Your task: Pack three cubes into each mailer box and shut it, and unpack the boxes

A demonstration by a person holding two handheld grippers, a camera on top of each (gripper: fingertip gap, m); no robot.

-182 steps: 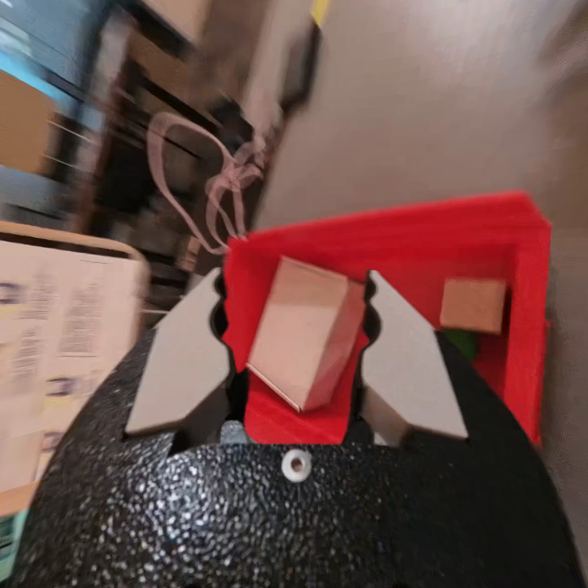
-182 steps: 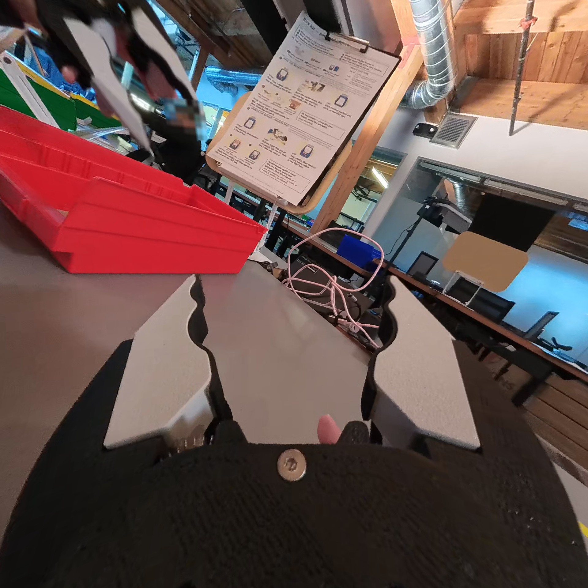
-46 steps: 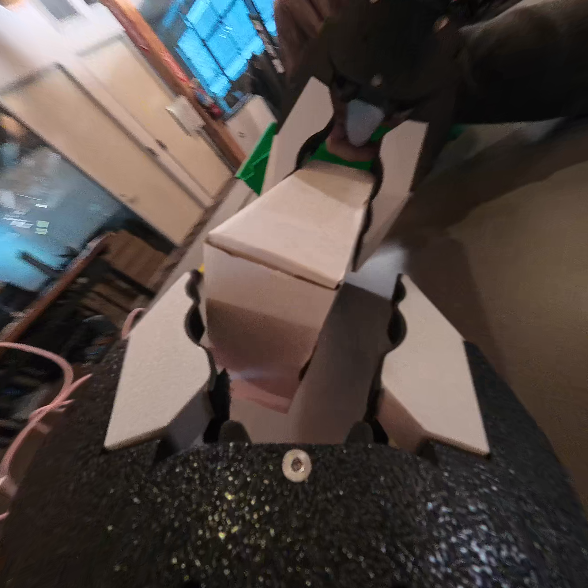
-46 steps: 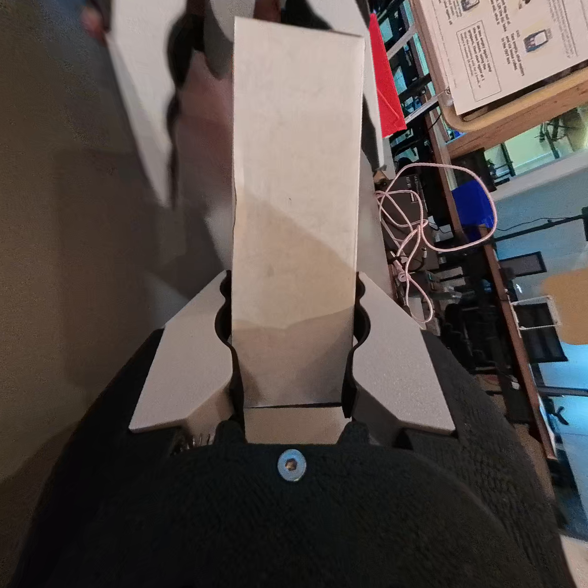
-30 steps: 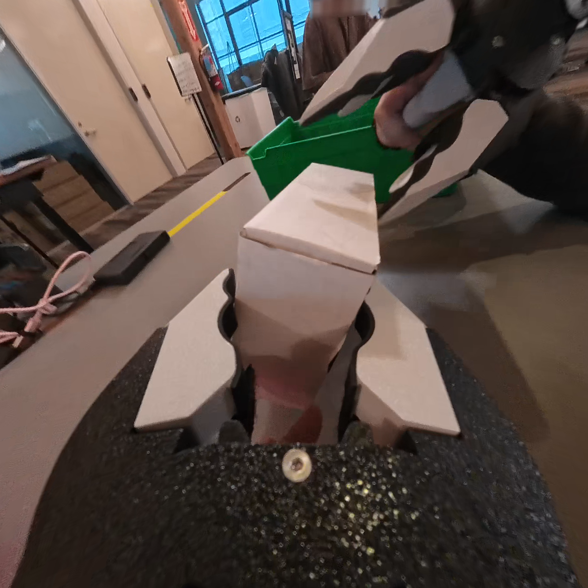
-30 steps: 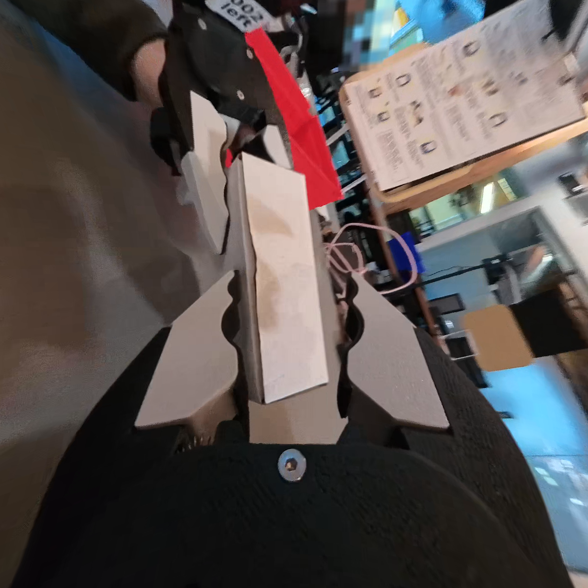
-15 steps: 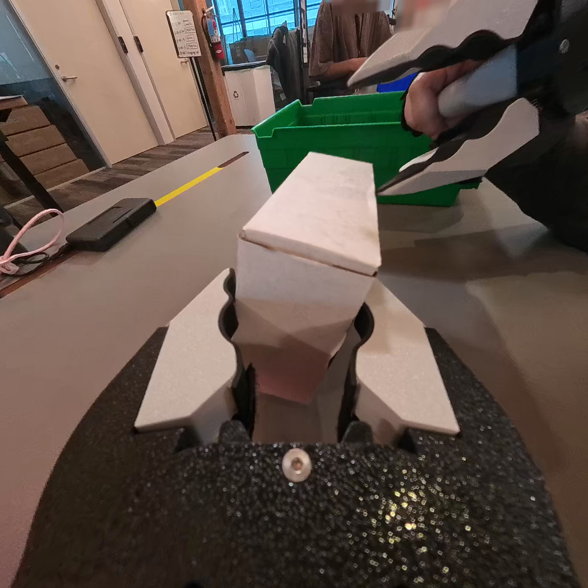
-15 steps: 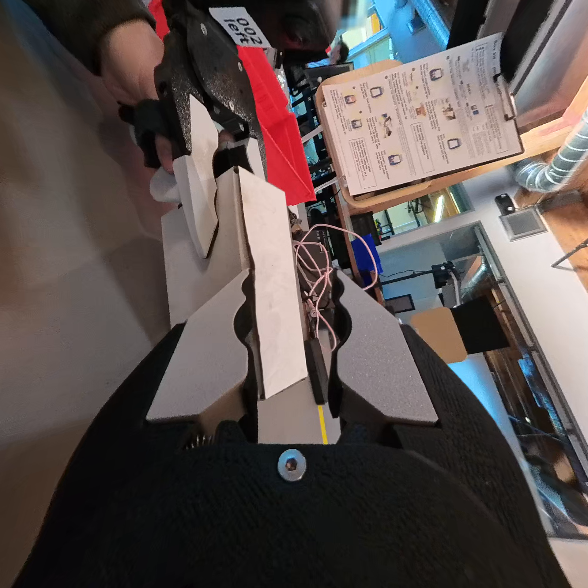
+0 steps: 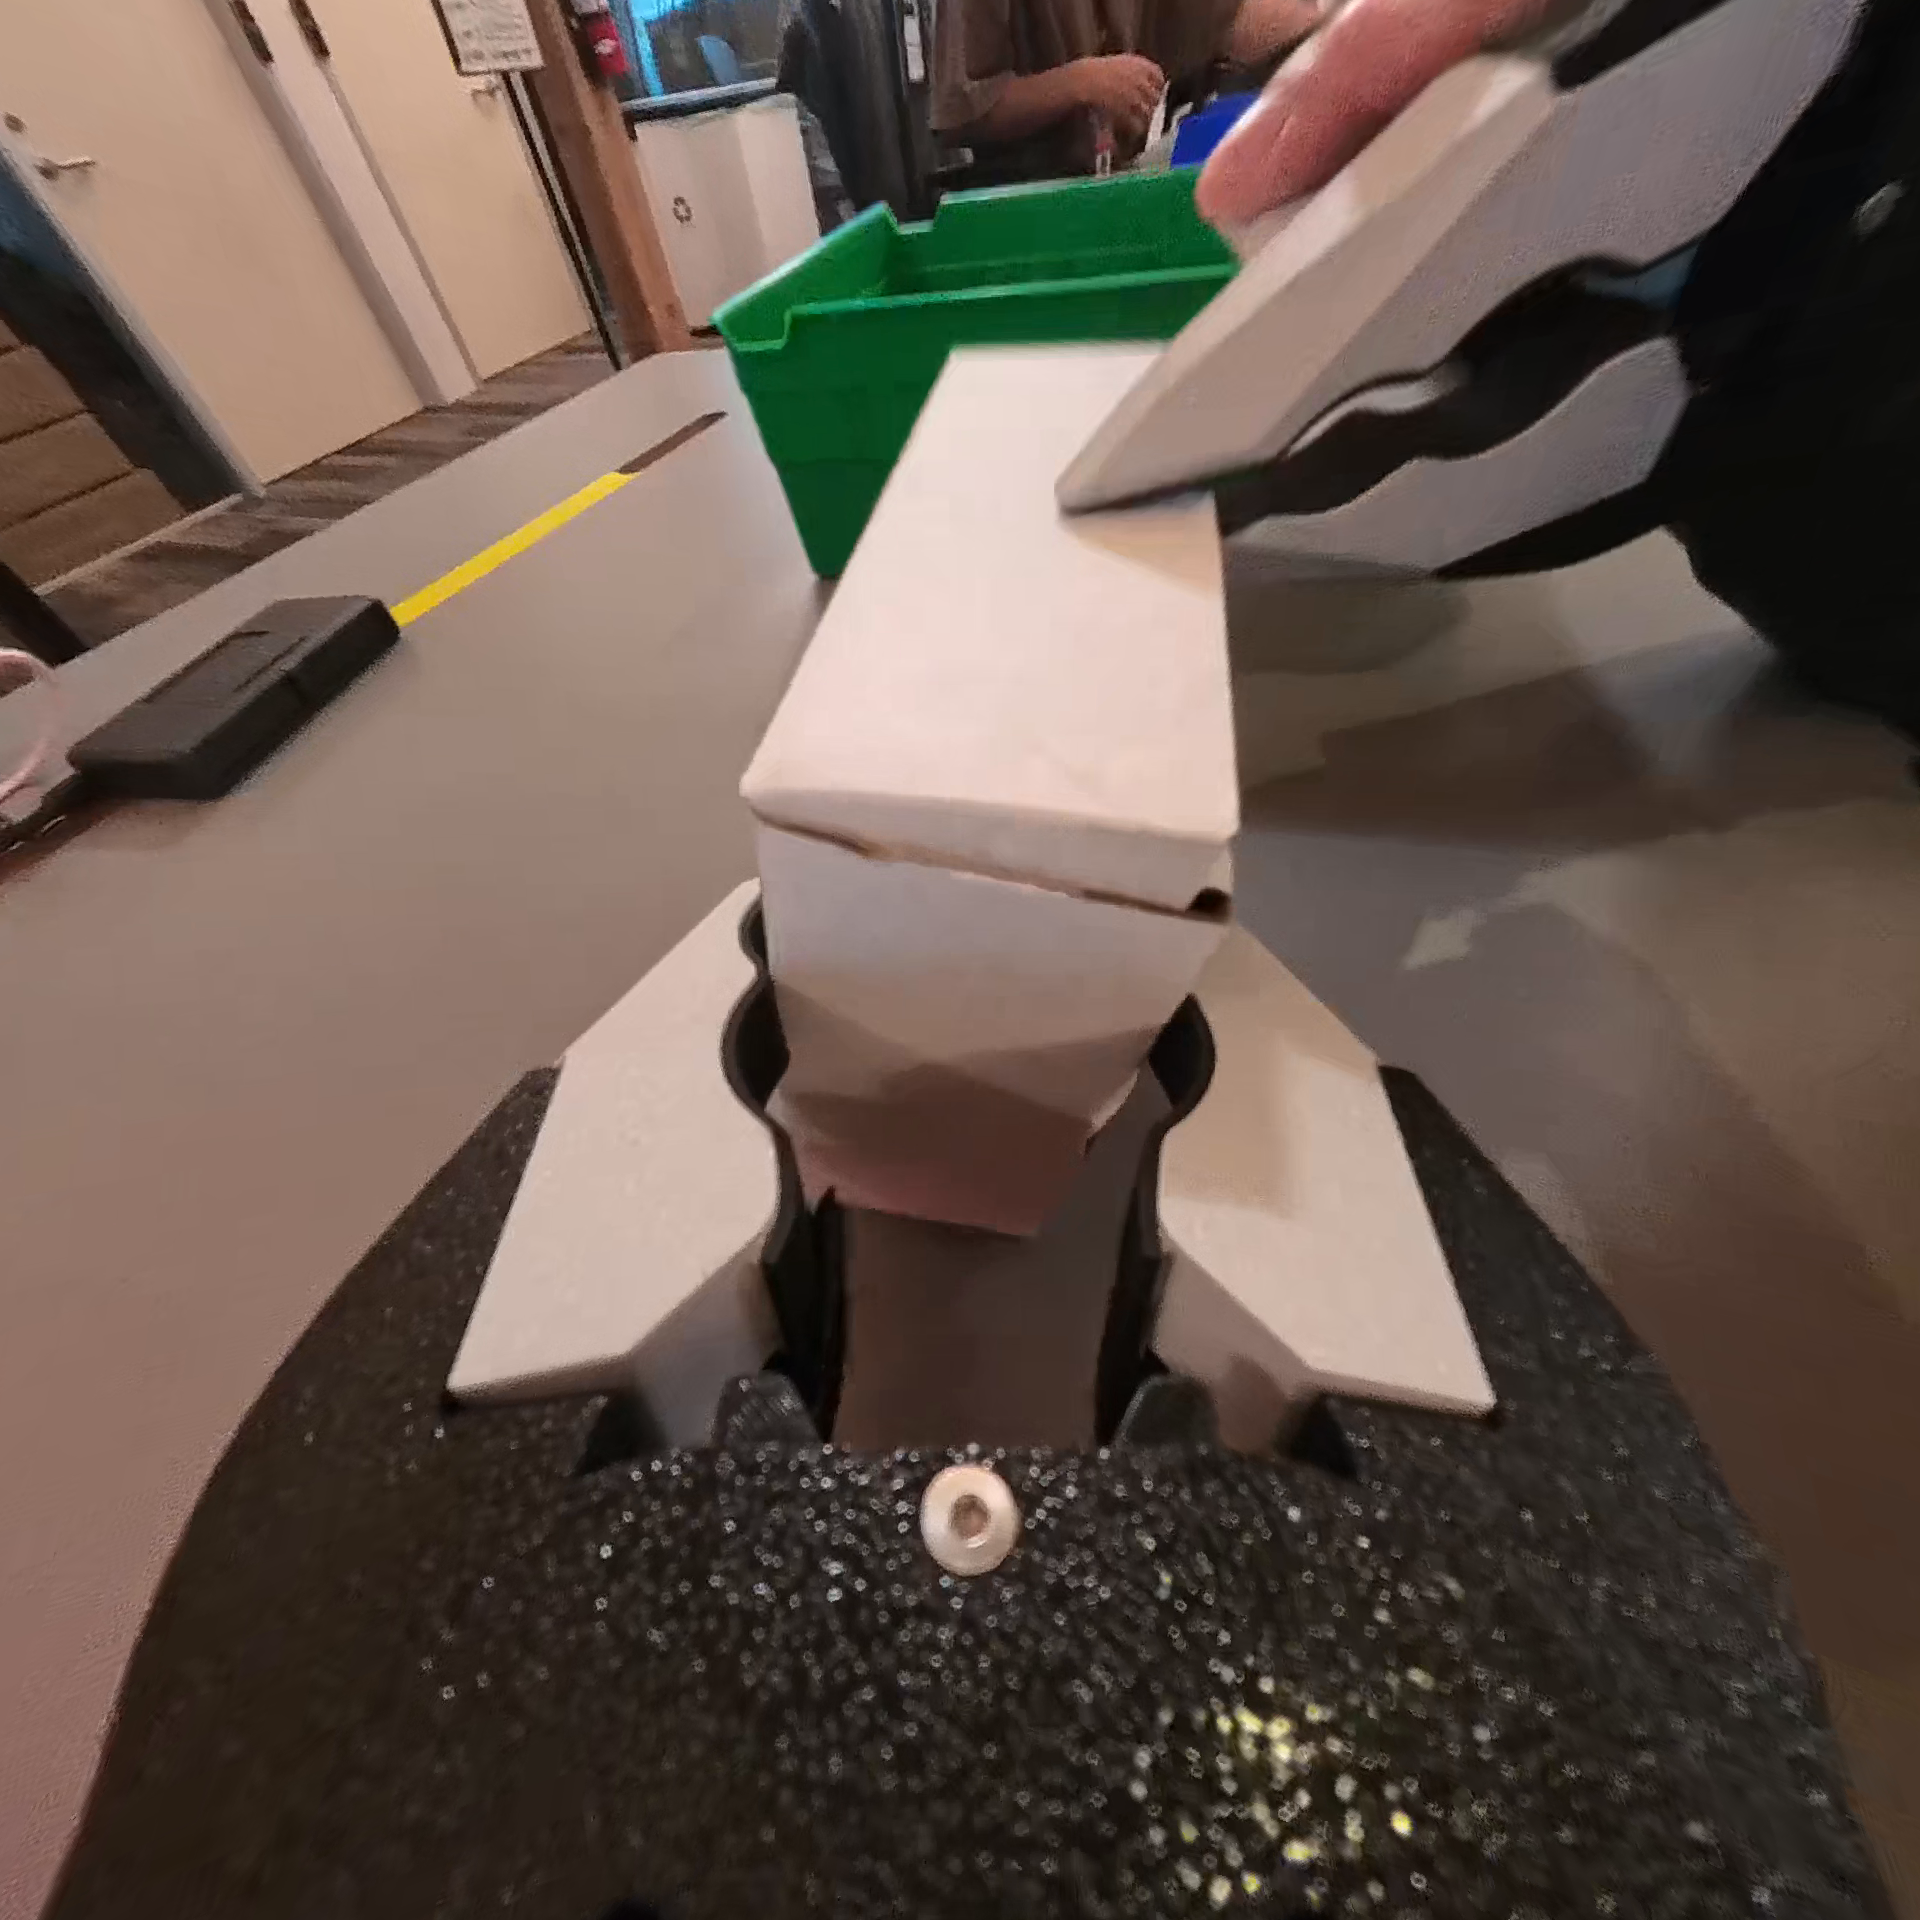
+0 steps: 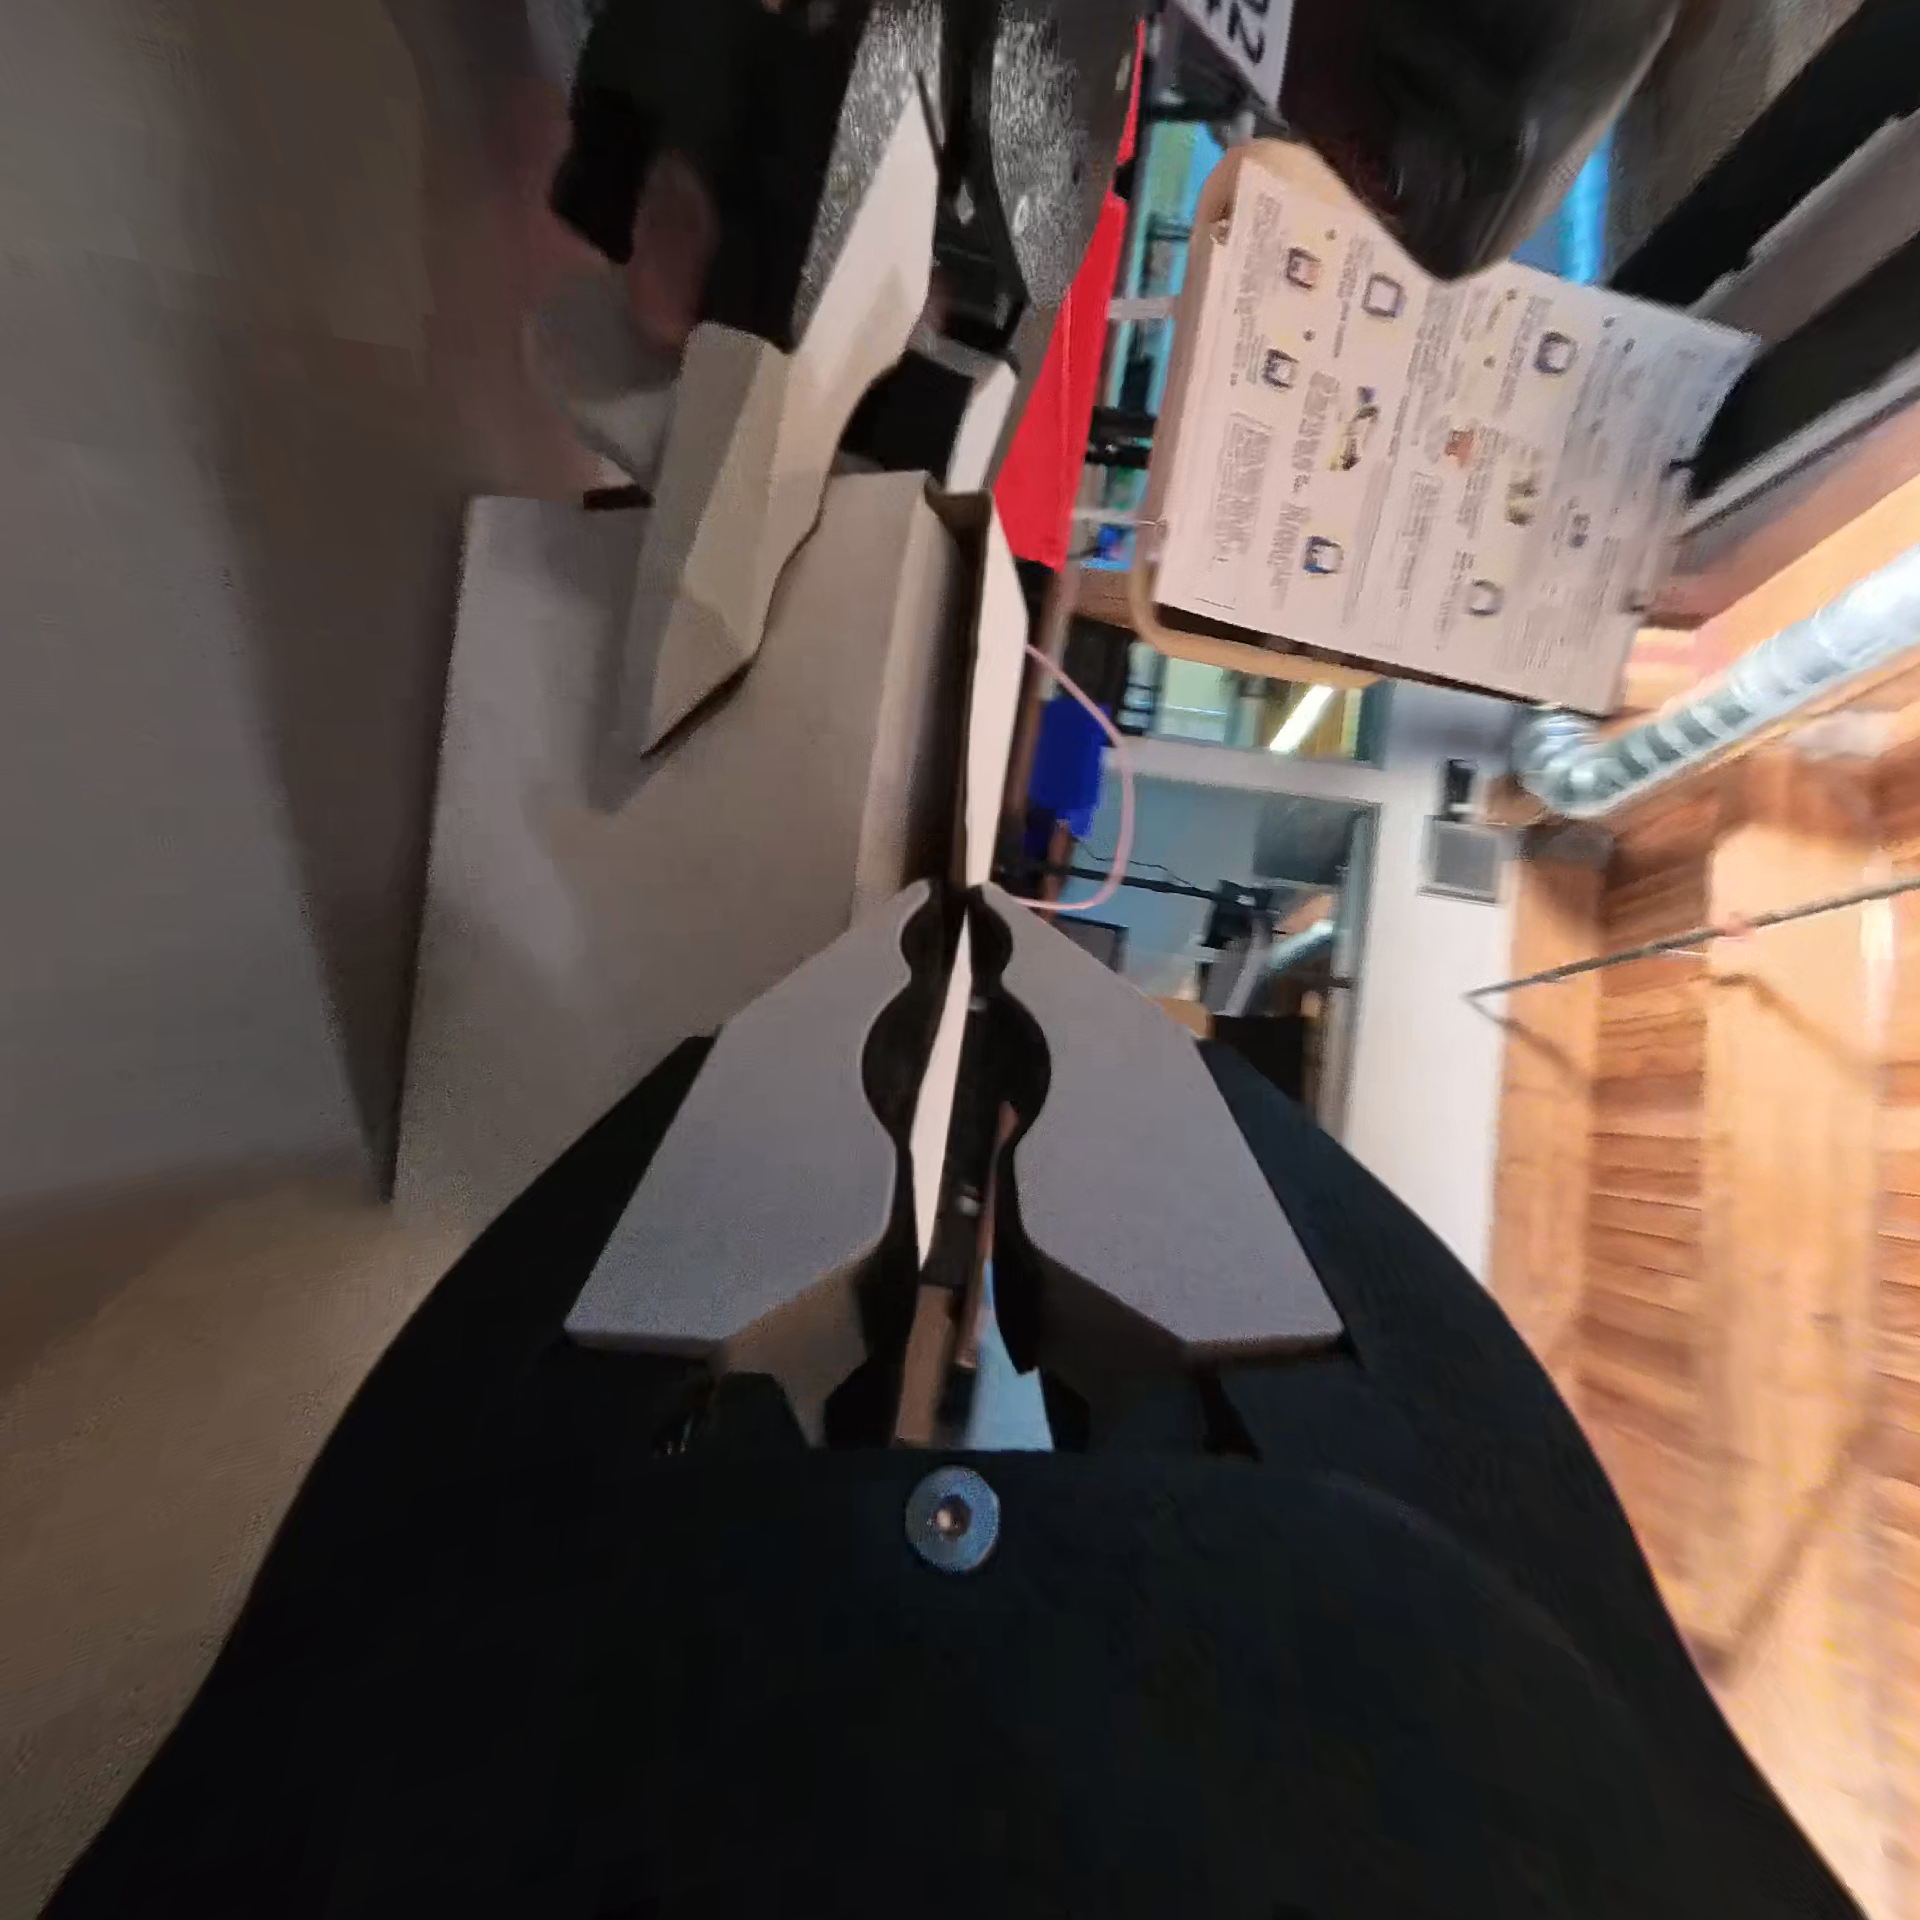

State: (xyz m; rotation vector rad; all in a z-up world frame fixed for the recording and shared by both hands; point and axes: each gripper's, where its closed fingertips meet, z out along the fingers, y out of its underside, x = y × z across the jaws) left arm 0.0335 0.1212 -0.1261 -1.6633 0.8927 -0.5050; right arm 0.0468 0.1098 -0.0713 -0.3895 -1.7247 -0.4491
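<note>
The left gripper [image 9: 977,1039] is holding a white cardboard mailer box [image 9: 1018,665] by its near end, its fingers [image 9: 665,1143] spread about as wide as the box and pressing on its two sides. The box is pointing away toward 12 o'clock over the grey desk [image 9: 312,935], with its lid lying nearly flat and a thin seam showing along the near edge.

The right gripper [image 10: 961,894] is reaching in from 2 o'clock in the left wrist view, where a person's hand [image 9: 1330,104] is gripping it. Its fingers [image 10: 790,1122] are squeezed almost together on the thin edge of the box lid [image 10: 992,717], which is running straight up between them in the right wrist view.

A green bin [image 9: 977,312] is sitting on the desk at 12 o'clock beyond the box. A flat black device [image 9: 229,696] is lying at 10 o'clock near the desk edge. A red bin [image 10: 1070,395] and a clipboard with a printed sheet [image 10: 1403,457] are showing behind the box in the right wrist view.
</note>
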